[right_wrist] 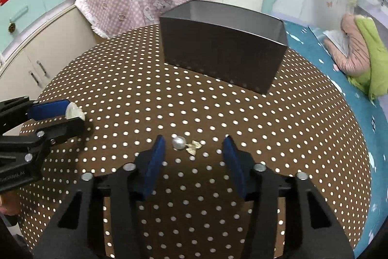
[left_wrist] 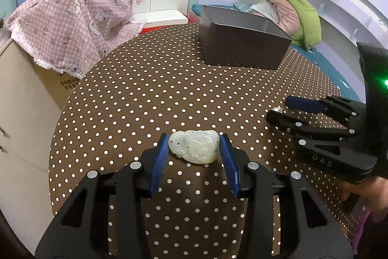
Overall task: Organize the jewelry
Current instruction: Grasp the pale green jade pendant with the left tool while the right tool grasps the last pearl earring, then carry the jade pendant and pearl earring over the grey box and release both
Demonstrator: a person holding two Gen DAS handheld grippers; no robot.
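A pale green carved jade pendant (left_wrist: 194,148) sits between the blue pads of my left gripper (left_wrist: 194,149), which is shut on it just above the brown dotted tablecloth (left_wrist: 145,94). From the right wrist view the same pendant (right_wrist: 75,112) shows at the tips of the left gripper (right_wrist: 74,117) at far left. A pearl earring (right_wrist: 178,143) with a small gold piece (right_wrist: 194,147) lies on the cloth between the fingers of my right gripper (right_wrist: 194,152); the pads stand apart from it on both sides. The right gripper (left_wrist: 278,109) enters from the right.
A dark grey open box (left_wrist: 242,45) (right_wrist: 223,52) stands at the far side of the round table. A pink checked cloth (left_wrist: 72,21) drapes a cabinet behind left. A bed with a blue sheet (right_wrist: 339,101) and a pink and green quilt (right_wrist: 363,57) lies to the right.
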